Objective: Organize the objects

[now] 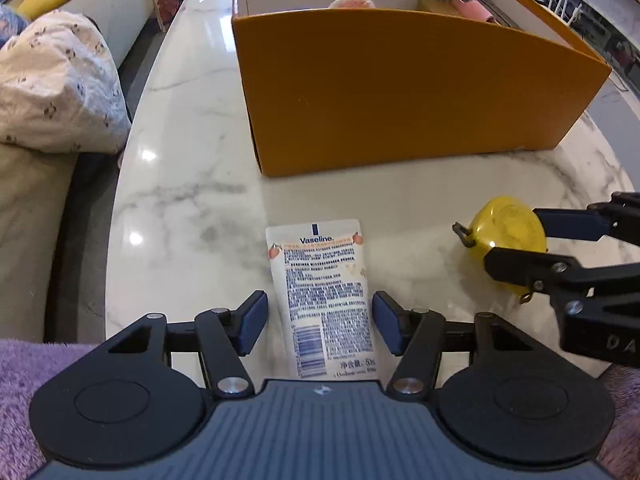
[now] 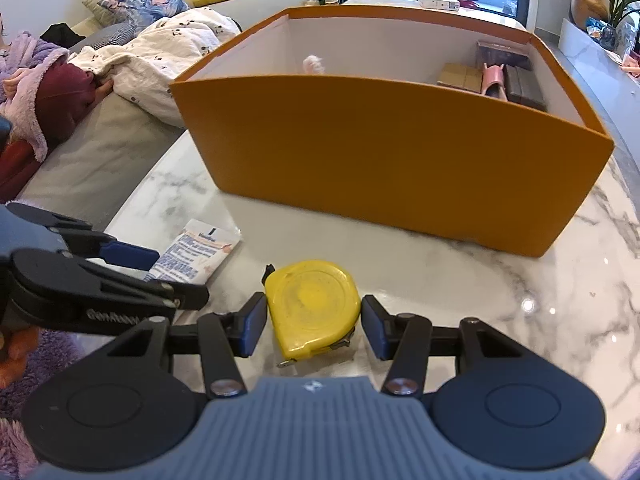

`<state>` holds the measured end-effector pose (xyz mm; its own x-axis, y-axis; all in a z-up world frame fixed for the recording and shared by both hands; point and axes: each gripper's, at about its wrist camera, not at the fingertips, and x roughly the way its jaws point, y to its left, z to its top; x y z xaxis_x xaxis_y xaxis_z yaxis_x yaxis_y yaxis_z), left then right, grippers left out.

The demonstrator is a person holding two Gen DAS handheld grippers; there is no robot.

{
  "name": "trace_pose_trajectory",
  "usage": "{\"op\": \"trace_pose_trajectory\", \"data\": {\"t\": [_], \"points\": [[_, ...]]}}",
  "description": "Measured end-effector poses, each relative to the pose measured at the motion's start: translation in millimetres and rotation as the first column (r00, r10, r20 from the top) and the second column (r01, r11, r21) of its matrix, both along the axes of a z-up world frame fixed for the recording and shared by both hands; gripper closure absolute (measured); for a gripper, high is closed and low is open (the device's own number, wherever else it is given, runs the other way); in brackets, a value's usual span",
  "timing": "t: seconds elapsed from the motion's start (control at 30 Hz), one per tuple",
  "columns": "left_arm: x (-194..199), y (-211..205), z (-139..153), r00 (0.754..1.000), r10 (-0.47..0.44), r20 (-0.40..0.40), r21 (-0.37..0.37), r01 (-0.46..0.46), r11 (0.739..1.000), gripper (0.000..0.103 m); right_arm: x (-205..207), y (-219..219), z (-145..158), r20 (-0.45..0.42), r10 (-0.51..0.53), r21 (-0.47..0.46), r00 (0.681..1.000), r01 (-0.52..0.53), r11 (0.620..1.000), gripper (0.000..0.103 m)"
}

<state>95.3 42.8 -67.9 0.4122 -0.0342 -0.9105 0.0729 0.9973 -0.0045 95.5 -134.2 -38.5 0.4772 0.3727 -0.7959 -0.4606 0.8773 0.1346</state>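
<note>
A white Vaseline tube (image 1: 320,280) lies flat on the marble table (image 1: 180,200), label text facing up. My left gripper (image 1: 320,320) is open and straddles the tube's lower half, with a thin gap showing at each blue pad. To the right lies a yellow tape measure (image 2: 314,308), flat on the table. My right gripper (image 2: 314,328) is shut on it, a pad against each side. An orange box (image 2: 380,160) with a white inside stands just beyond both objects. The right wrist view shows the left gripper (image 2: 168,276) over the tube (image 2: 200,252).
Inside the box, small cartons and a pink item (image 2: 494,80) sit at its far right, and a pale fluffy thing (image 2: 314,64) near the back wall. A sofa with a printed blanket (image 1: 56,88) runs along the table's left edge. A person in a purple robe (image 2: 24,80) sits there.
</note>
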Motion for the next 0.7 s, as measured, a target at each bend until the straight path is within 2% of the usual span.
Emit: {"op": "trace_pose_trajectory", "data": {"t": [0.03,0.2,0.3,0.47,0.5,0.53,0.57,0.7], "points": [[0,1,0,1.000,0.003,0.005,-0.001,-0.003,1.000,0.042,1,-1,0,-0.002,-0.001,0.001,1.000,0.001,1.000,0.050],[-1,9,8,0.999,0.023,0.032,-0.050,-0.021,0.999,0.045,5,-5,4,0.000,-0.003,0.014,1.000,0.003,1.000,0.050],[-7,10,27,0.995,0.028,0.091,-0.070,-0.022,0.997,0.045,6,-9,9,0.005,-0.006,0.023,1.000,0.006,1.000,0.050],[-16,12,68,0.978,0.033,0.205,-0.168,0.002,0.986,0.049,6,-21,29,0.035,-0.012,0.056,0.999,0.010,0.998,0.050],[-16,11,75,0.974,0.032,0.226,-0.188,0.012,0.982,0.054,6,-24,35,0.048,-0.012,0.063,0.999,0.009,0.998,0.050],[-16,9,83,0.968,0.023,0.248,-0.217,0.033,0.976,0.080,6,-27,42,0.062,-0.014,0.071,0.998,0.009,0.997,0.050],[-14,7,91,0.963,0.019,0.268,-0.235,0.046,0.971,0.084,6,-31,49,0.078,-0.016,0.079,0.997,0.010,0.997,0.049],[-2,-3,118,0.938,-0.010,0.347,-0.236,0.098,0.967,0.085,11,-44,79,0.128,-0.034,0.124,0.991,0.018,0.992,0.049]]}}
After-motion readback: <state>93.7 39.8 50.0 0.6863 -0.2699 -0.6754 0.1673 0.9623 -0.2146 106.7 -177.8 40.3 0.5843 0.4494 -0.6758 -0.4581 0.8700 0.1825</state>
